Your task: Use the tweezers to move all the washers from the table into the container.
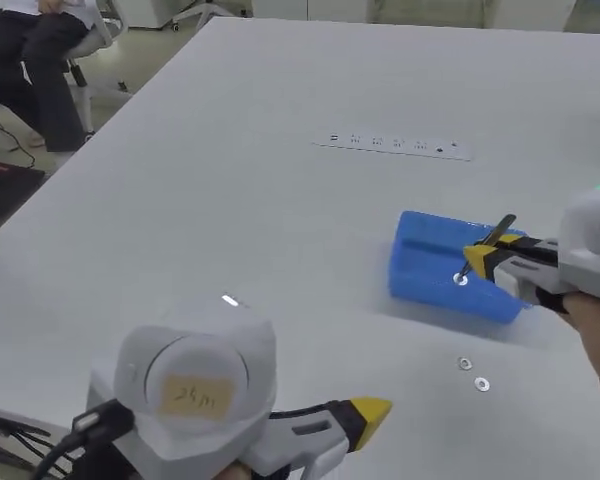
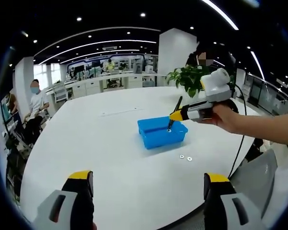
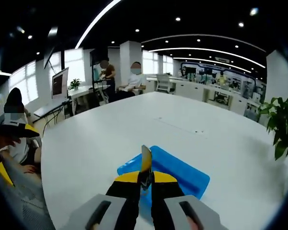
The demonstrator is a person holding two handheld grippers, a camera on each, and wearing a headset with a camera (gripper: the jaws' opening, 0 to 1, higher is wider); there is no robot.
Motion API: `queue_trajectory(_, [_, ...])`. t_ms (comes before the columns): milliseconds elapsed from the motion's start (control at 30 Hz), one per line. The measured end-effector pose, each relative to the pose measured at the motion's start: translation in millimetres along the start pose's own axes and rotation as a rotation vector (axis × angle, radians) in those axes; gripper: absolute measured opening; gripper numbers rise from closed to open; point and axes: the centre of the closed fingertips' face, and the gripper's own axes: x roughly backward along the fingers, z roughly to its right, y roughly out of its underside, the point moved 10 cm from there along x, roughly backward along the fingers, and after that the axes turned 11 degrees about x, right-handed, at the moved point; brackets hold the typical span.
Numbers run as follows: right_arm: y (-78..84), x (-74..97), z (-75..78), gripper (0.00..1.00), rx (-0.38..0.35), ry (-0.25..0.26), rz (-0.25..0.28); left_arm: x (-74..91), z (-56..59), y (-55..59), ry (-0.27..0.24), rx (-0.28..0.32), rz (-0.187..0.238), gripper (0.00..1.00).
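A blue container stands on the white table. My right gripper is shut on black tweezers, whose tips point down into the container. A small washer sits at those tips; I cannot tell whether it is pinched or lying on the container floor. Two washers lie on the table in front of the container. The right gripper view shows the jaws shut on the tweezers above the container. My left gripper is open and holds nothing, well short of the container and the washers.
A flat white socket strip lies on the table beyond the container. A person sits on a chair off the table's far left corner. The table's near edge runs under my left gripper. A plant stands behind the table.
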Motion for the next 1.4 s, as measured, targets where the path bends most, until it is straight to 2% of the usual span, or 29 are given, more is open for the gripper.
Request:
queue_trajectory(167, [7.2,-15.2,7.6,0.04,-0.019,0.007,-0.027,-1.4,-1.2,1.7,-0.004,0.011,-0.012,0.98])
queue_trajectory(433, [24.3,-33.9,3.5,0.04,-0.039,-0.015,-0.078,-4.7,-1.1,0.2,-0.009,-0.001,-0.028,0.98])
queue_trajectory(533, [29.0,-37.7,1.2,0.04,-0.034,-0.022,-0.095,-5.1,-1.9,-0.5,-0.018,-0.016,-0.032,0.98])
queue_trajectory(800, [34.6,-39.1,0.0,0.04,-0.027,-0.026,-0.125,-5.9,-2.1,-0.7,-0.010,-0.007,-0.031,0.98])
queue_trajectory(1100, [34.6,-33.7,0.2,0.05,-0.052,-0.005,-0.128,-4.0,0.1,-1.9,-0.005,-0.021,-0.022,0.98])
queue_trajectory(1267, [24.9,-19.8,-0.4,0.05,-0.049,0.025,-0.085,-2.2,2.7,-3.6,-0.002,-0.034,-0.013,0.98])
queue_trajectory(1400, [15.1,-1.9,-0.8,0.05,-0.049,0.043,-0.040,-2.6,4.5,-1.9,0.010,-0.042,-0.019,0.98])
